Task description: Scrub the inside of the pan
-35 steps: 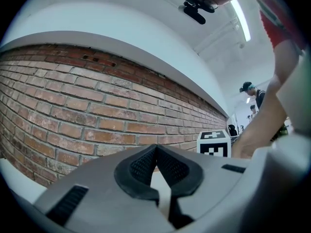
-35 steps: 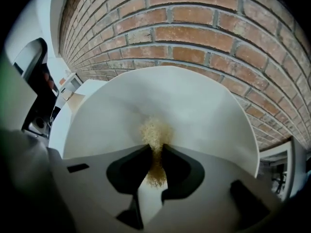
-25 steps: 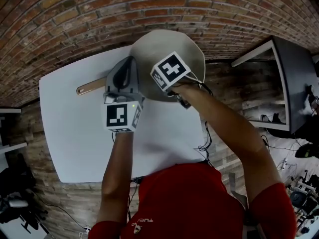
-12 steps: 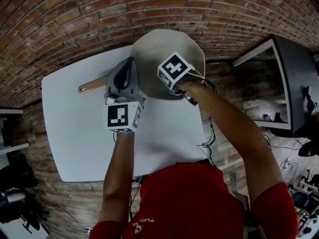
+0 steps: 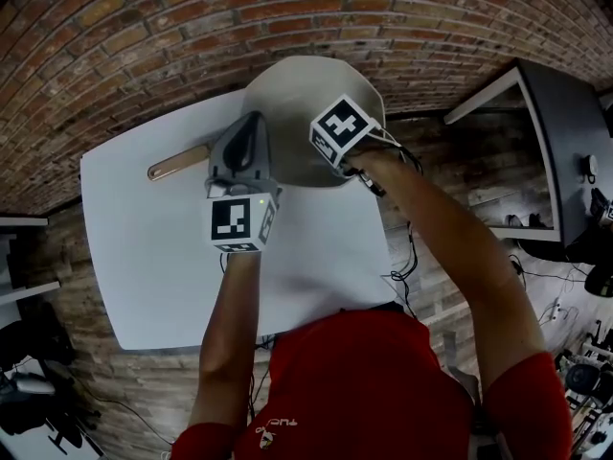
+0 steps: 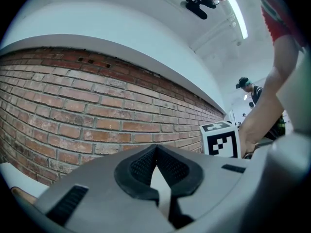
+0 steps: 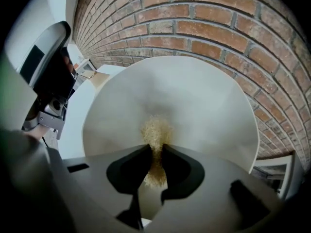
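Observation:
A cream pan (image 5: 299, 99) with a wooden handle (image 5: 176, 167) stands tilted at the far edge of the white table (image 5: 153, 257). My left gripper (image 5: 251, 127) lies over the spot where handle meets rim, jaws shut on the pan's pale edge (image 6: 160, 188). The right gripper (image 7: 156, 152), under its marker cube (image 5: 343, 130), points into the pan's inside (image 7: 204, 106). It is shut on a tan fibrous scrubber (image 7: 155, 132) that presses against the pan's surface. Its fingertips are hidden in the head view.
A brick wall (image 5: 144, 27) rises just behind the pan. To the right of the table stands a dark shelf unit (image 5: 556, 151), with cables on the wooden floor (image 5: 407, 257) below. The table's right edge lies under my right forearm.
The right gripper with the scrubber has slid a little to the right and farther across the pan's inside. The left gripper has kept its hold, barely shifting.

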Demonstrator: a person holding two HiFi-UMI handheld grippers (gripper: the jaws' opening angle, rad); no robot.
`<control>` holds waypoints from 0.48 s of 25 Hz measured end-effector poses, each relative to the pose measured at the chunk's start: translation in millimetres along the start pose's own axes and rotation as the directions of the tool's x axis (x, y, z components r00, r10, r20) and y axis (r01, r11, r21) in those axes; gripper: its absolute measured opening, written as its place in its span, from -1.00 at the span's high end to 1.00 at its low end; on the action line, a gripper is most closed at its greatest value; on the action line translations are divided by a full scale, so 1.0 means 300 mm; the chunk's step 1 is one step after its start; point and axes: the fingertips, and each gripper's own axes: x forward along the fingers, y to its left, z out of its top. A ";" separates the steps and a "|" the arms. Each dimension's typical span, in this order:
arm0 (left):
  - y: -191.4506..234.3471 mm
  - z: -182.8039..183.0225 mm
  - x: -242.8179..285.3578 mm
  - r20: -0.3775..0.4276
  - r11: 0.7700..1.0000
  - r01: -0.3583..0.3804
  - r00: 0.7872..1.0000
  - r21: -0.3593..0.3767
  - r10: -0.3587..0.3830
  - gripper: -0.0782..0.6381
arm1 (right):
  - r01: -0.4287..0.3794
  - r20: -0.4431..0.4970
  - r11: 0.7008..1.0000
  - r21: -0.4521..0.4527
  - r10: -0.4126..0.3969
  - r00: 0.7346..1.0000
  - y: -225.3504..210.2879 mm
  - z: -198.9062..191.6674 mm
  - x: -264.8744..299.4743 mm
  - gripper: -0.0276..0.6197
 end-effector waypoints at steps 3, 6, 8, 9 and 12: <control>-0.022 0.011 -0.007 0.001 1.000 0.004 1.000 0.008 -0.004 0.74 | -0.003 0.078 1.000 -0.013 0.004 0.997 0.009 0.026 -0.048 0.68; -0.049 0.032 -0.017 0.007 1.000 0.012 1.000 0.017 -0.012 0.74 | -0.007 0.231 0.999 -0.041 0.016 0.973 0.038 0.076 -0.141 0.68; -0.064 0.050 -0.025 0.011 1.000 0.017 1.000 0.022 -0.017 0.75 | -0.011 0.361 0.998 -0.059 0.032 0.932 0.070 0.109 -0.224 0.68; -0.071 0.060 -0.029 0.013 1.000 0.020 1.000 0.024 -0.020 0.74 | -0.016 0.427 0.998 -0.065 0.043 0.903 0.088 0.120 -0.268 0.68; -0.093 0.093 -0.044 0.019 0.999 0.024 1.000 0.024 -0.024 0.74 | -0.038 0.601 0.997 -0.071 0.073 0.796 0.140 0.120 -0.392 0.68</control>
